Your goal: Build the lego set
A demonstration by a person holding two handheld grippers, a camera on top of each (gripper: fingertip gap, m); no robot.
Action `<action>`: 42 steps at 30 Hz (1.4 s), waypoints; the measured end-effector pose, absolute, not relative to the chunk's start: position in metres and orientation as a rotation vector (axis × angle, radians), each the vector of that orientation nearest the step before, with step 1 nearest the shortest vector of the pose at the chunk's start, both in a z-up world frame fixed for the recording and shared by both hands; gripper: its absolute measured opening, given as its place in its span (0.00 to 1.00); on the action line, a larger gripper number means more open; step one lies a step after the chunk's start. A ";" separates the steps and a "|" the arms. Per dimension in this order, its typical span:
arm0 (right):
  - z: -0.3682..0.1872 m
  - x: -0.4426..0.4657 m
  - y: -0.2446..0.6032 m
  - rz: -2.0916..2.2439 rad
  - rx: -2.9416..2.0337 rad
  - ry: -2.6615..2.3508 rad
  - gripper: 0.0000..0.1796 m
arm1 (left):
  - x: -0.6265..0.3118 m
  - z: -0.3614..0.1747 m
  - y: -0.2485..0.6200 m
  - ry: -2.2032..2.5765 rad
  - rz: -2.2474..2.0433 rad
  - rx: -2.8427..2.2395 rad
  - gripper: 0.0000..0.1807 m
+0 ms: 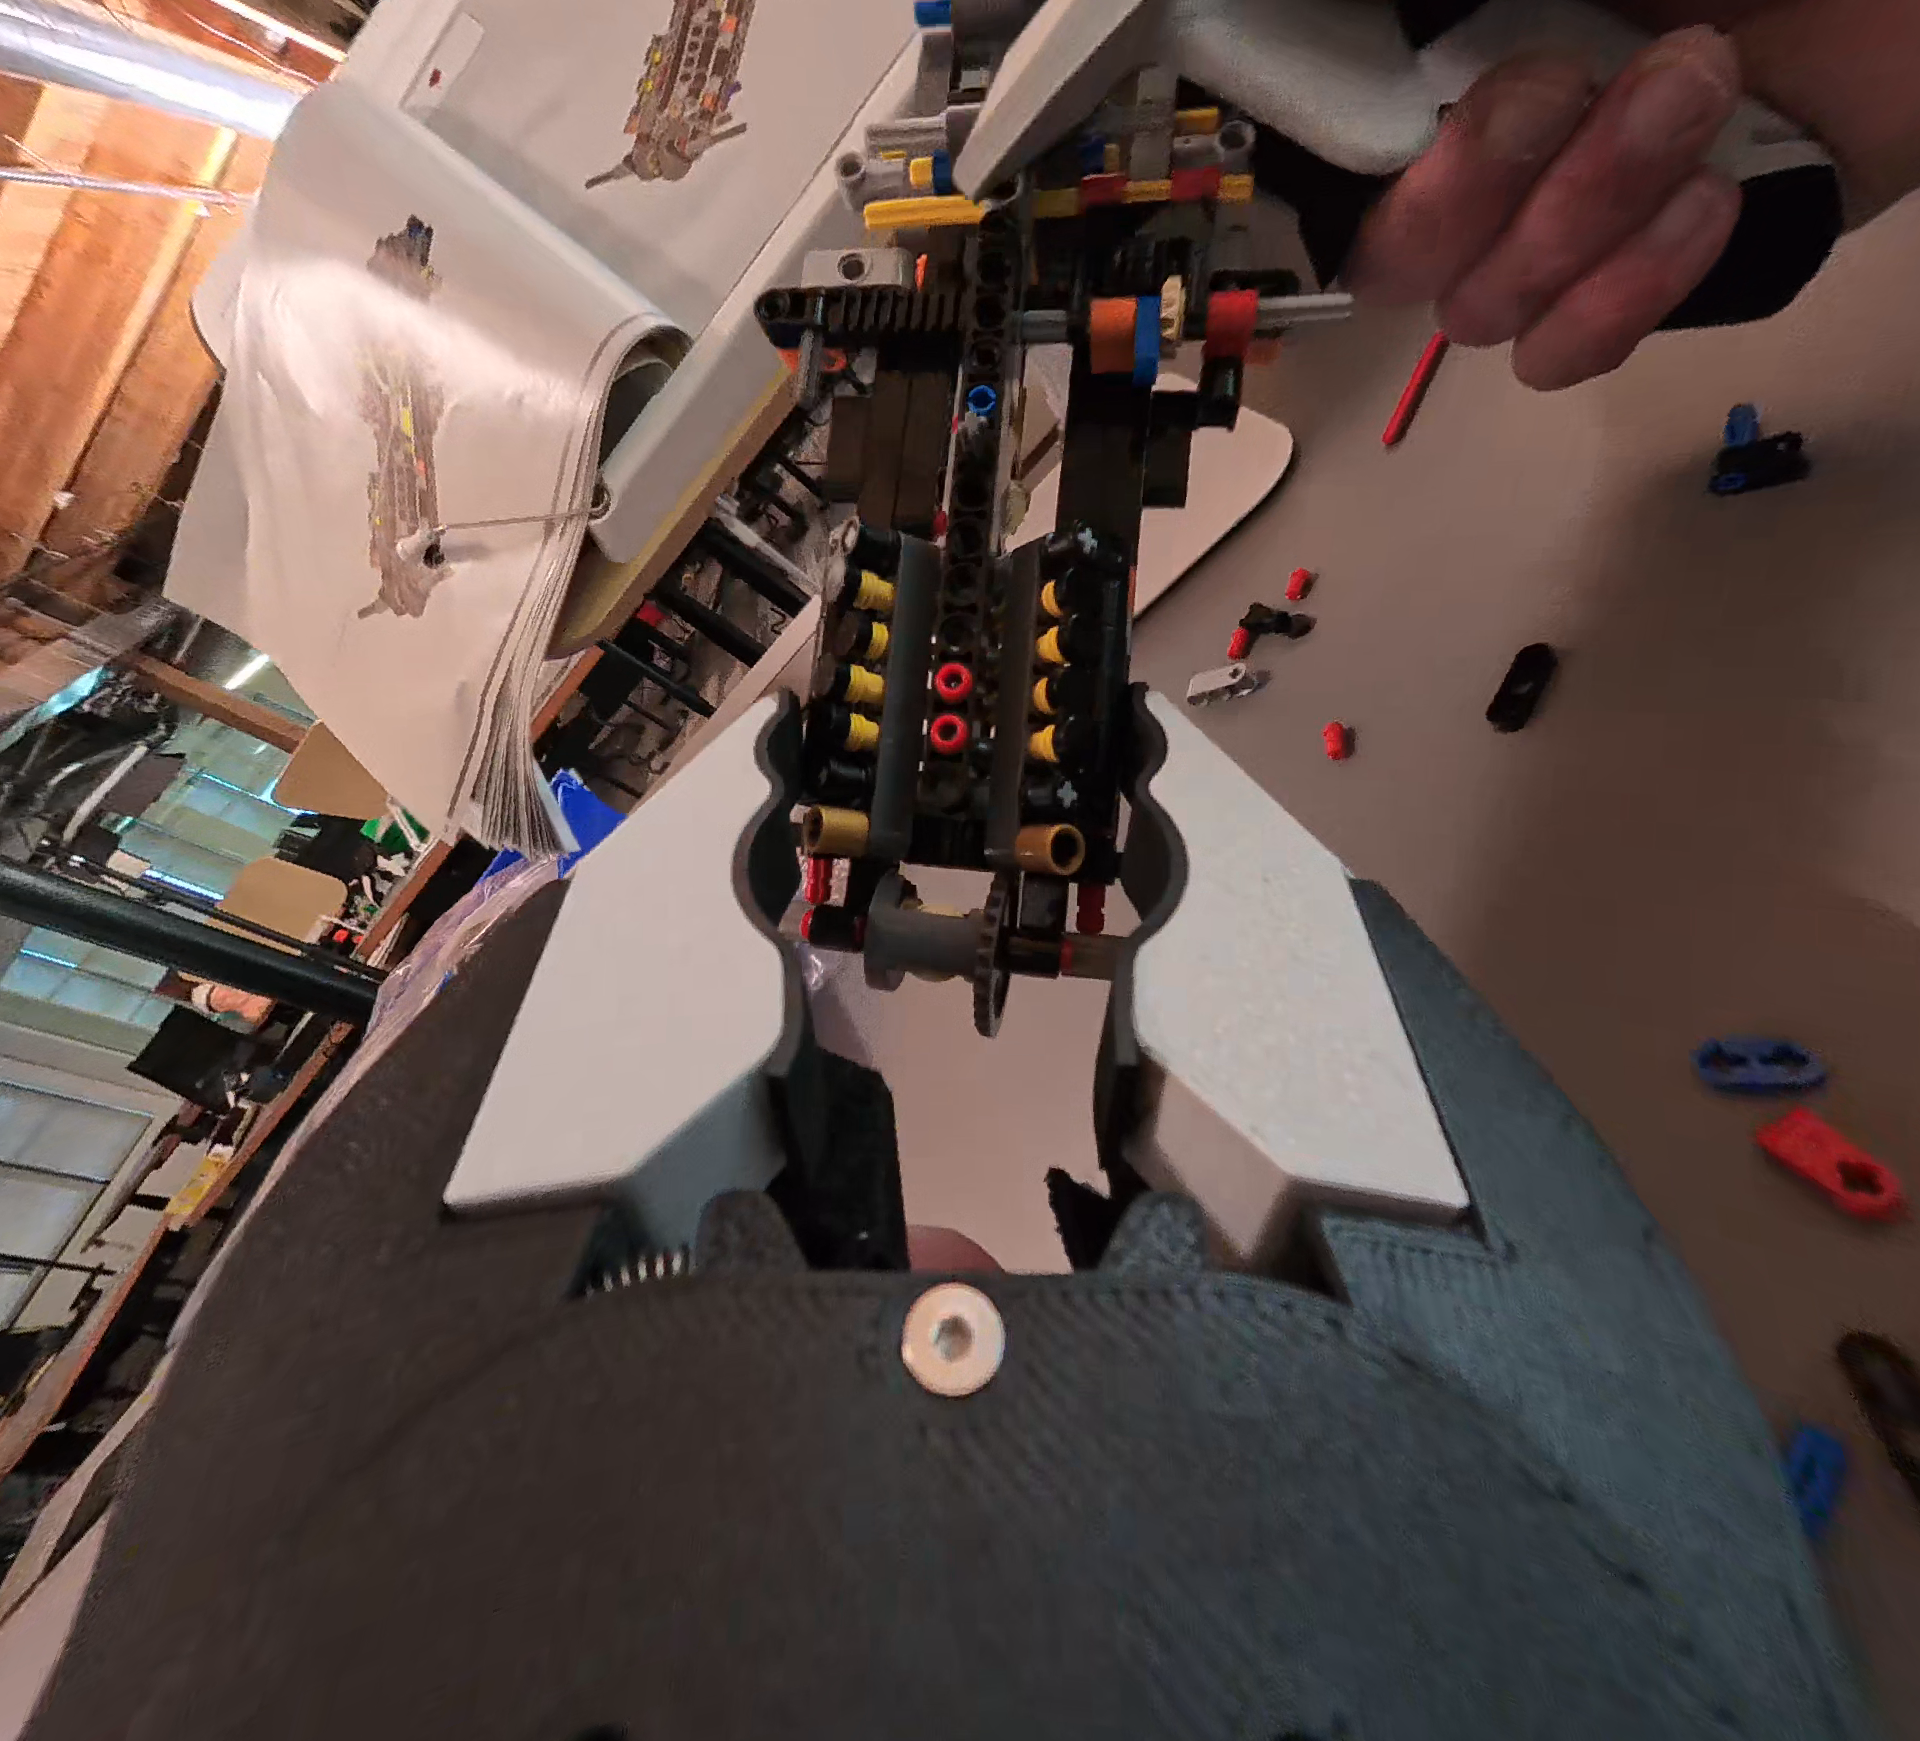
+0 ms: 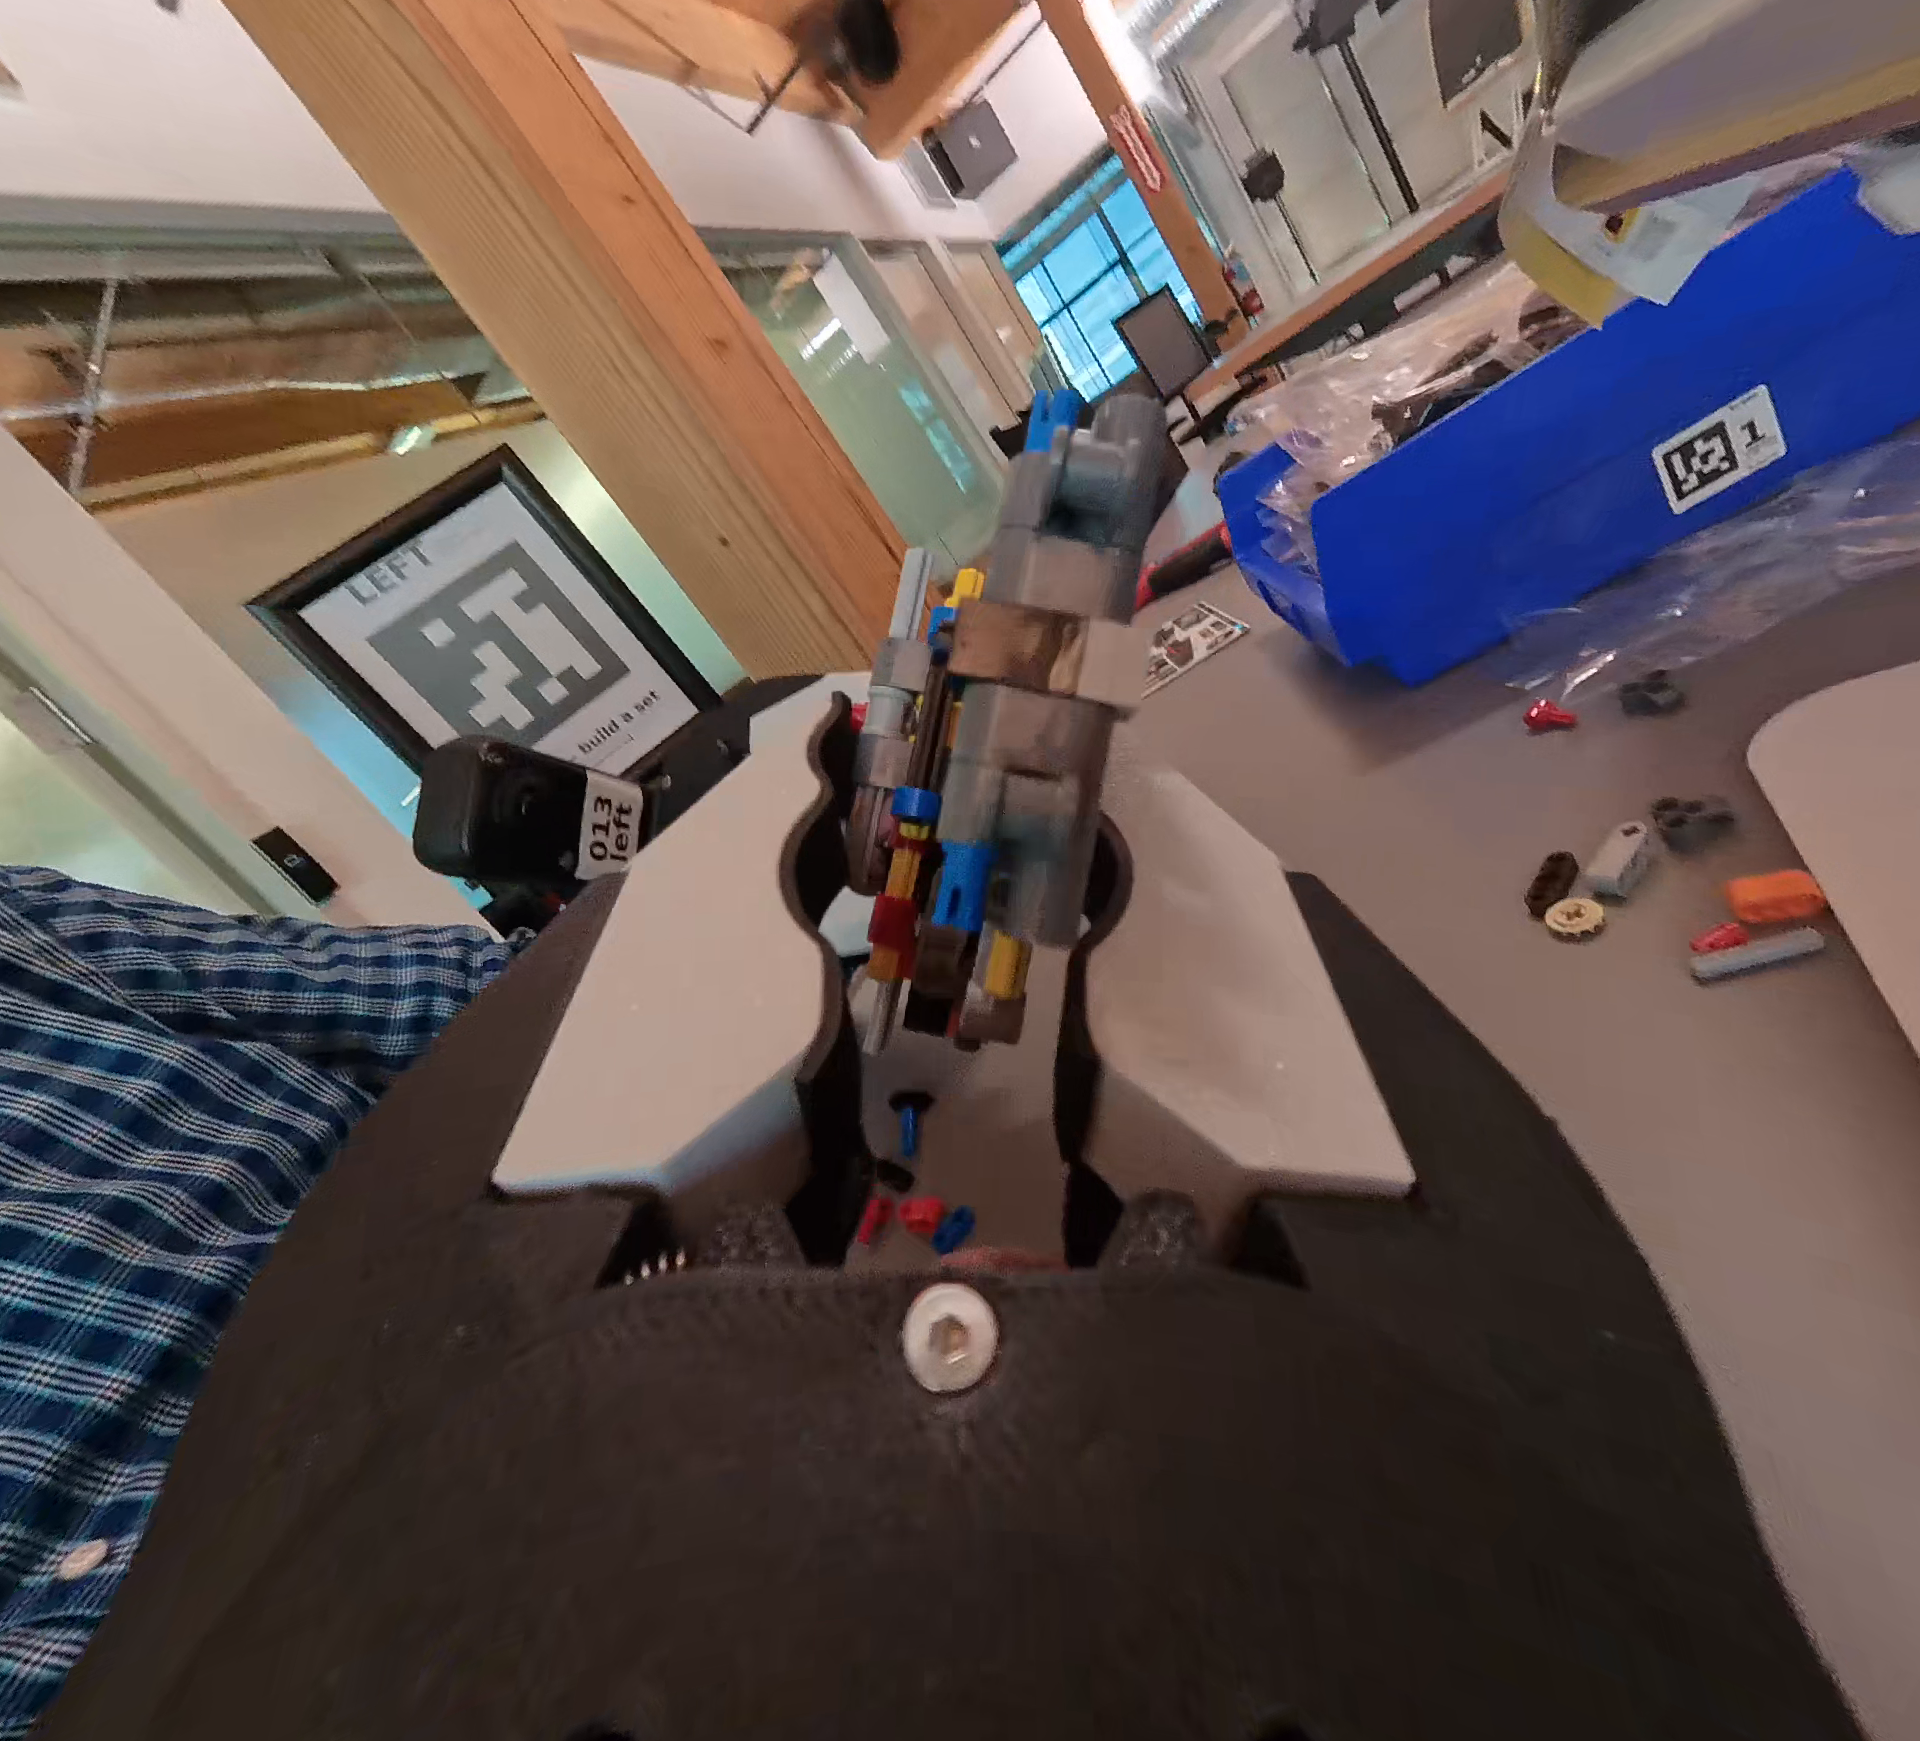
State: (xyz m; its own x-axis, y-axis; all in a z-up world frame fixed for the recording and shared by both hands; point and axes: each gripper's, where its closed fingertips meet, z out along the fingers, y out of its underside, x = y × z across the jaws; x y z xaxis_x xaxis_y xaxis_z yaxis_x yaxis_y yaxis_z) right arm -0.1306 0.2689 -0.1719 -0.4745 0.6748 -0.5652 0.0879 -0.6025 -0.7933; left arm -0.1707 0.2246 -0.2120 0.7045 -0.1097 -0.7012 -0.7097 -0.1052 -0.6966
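Observation:
A long lego model (image 1: 971, 611), black beams with yellow pins and red bushes, is held in the air between both grippers. My left gripper (image 1: 961, 756) is shut on its near end, just above a dark gear. The right gripper's white fingers (image 1: 1101, 8) clamp its far end, with a person's hand (image 1: 1579, 164) behind them. In the right wrist view my right gripper (image 2: 977, 818) is shut on the model's grey, blue and yellow end (image 2: 1039, 735). The left gripper's camera (image 2: 520, 808) shows beyond, at the left.
An open instruction booklet (image 1: 644, 81) stands at the back left. Loose pieces lie on the grey table (image 1: 1558, 808): a red axle (image 1: 1413, 387), a blue link (image 1: 1761, 1065), a red piece (image 1: 1834, 1161), an orange piece (image 2: 1771, 896). A blue bin (image 2: 1538, 507) stands at the right. The grippers' ends are close to 8 cm from one another. My right tips are about 20 cm from the blue link (image 1: 1761, 1065), my left tips only 12 cm. Seen from the right wrist view (image 2: 941, 1225) as well.

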 end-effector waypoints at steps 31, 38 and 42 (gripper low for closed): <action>-0.153 -0.103 0.214 1.812 -1.121 -1.687 0.18 | -0.088 -0.197 0.226 0.760 -0.487 -1.865 0.25; -0.119 -0.111 0.247 1.770 -1.193 -1.392 0.44 | -0.107 -0.171 0.235 0.498 -0.596 -1.745 0.21; -0.096 -0.096 0.264 1.727 -1.146 -1.290 0.32 | -0.119 -0.145 0.233 0.374 -0.707 -1.638 0.18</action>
State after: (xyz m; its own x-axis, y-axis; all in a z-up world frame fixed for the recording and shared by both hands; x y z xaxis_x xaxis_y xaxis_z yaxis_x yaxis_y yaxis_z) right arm -0.0961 0.2642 -0.0960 -0.3758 0.8937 -0.2450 -0.0183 -0.2715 -0.9623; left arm -0.1188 0.2331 -0.1454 0.7594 -0.6059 0.2370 0.1456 -0.1967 -0.9696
